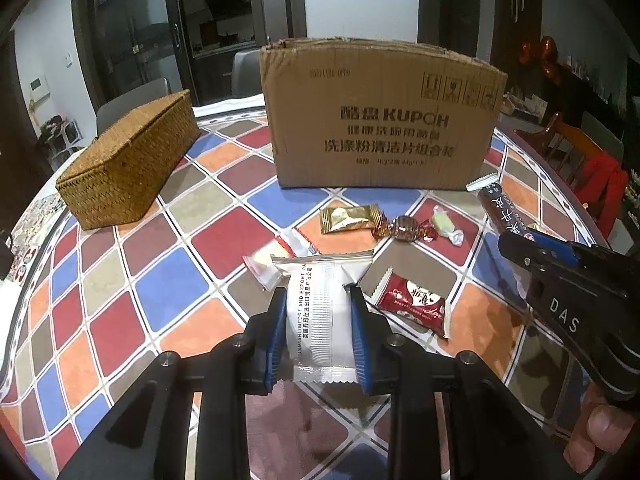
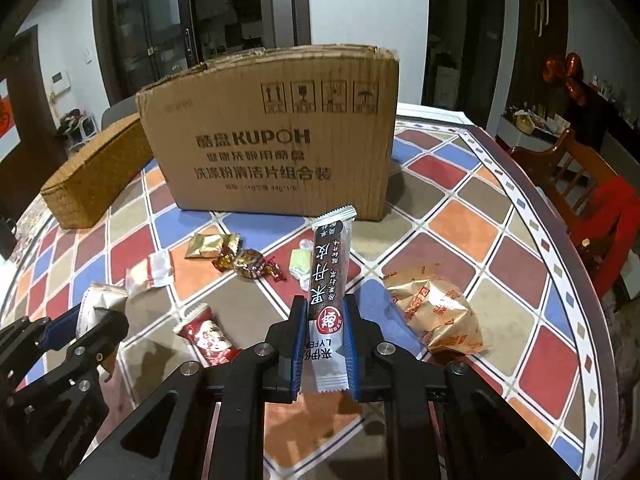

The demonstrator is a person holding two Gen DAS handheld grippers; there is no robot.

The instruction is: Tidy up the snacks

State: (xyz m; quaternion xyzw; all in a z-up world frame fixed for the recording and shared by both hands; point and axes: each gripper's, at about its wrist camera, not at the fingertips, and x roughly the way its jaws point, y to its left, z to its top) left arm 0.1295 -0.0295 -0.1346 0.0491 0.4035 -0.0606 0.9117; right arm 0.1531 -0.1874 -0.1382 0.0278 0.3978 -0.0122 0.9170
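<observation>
Your left hand-held gripper clamps a white snack packet between its blue pads, the packet standing lengthwise above the desk with its crimped far edge fanned out past the fingertips. Your right hand-held gripper is closed on a long dark fruit-leather bar, which juts up and away toward the cardboard box; the bar's far crimped end reaches about level with the box's base edge in the right wrist view. The box stands at the far middle of the desk, its torn top rim open. To its left, a woven basket with its lid on lies at an angle, close to the desk's left edge.

Between you and the box, loose snacks lie scattered: a gold packet, a red-brown twisted candy just right of it, a pale green candy beyond that, a small red-and-white packet partly behind the white one, and a red packet just right of your left gripper. A crumpled gold-orange bag lies to the right of your right gripper.

The checkered desk shows bare tiles to the near left of the left gripper and along the right side up to the curved rim. A wooden chair stands past that rim.
</observation>
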